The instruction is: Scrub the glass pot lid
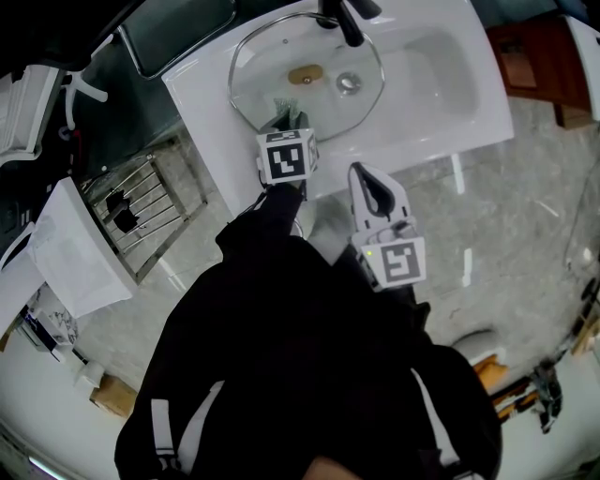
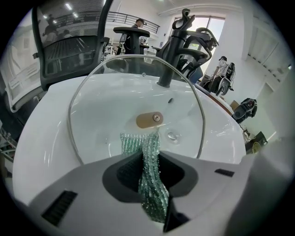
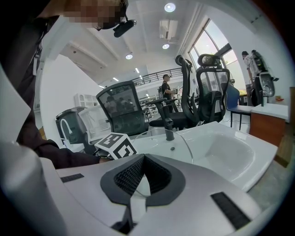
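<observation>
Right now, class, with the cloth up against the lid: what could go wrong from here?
1. The right hand-held gripper is off the glass lid, so nothing steadies it. Pressure from the scrub cloth might slide it against the black faucet.
2. The left hand-held gripper pinches only a narrow fold of cloth, which may pull free.

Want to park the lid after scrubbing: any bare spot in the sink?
Free: the basin's right end, between the lid rim and the right wall. Crowded: the left, where the lid sits over the drain, faucet behind, left claw with cloth in front.
</observation>
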{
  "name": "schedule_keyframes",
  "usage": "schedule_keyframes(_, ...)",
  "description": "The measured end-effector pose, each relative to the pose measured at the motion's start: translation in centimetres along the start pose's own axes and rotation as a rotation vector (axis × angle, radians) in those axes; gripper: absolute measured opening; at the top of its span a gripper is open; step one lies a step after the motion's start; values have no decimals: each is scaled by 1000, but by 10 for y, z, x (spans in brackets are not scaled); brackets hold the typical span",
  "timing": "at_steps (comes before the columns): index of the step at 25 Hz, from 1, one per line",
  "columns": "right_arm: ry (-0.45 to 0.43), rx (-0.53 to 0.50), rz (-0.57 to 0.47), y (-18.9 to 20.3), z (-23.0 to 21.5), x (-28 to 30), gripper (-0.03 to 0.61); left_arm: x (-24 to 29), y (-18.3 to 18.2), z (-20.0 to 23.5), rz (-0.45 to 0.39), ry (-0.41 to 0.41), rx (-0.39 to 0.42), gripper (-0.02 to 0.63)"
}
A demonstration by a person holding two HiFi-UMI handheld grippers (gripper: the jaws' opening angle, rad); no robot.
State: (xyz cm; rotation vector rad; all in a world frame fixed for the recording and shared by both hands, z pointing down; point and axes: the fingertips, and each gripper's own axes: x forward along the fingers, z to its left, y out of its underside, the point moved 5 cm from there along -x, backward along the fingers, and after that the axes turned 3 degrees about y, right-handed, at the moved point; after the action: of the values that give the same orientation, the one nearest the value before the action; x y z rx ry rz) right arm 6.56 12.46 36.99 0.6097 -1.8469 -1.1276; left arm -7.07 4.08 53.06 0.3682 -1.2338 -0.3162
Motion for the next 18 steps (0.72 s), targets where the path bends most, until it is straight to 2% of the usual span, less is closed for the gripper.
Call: schedule_keyframes(18, 8, 7, 4, 3, -11, 5, 2, 8, -10, -15, 15, 48, -54, 80)
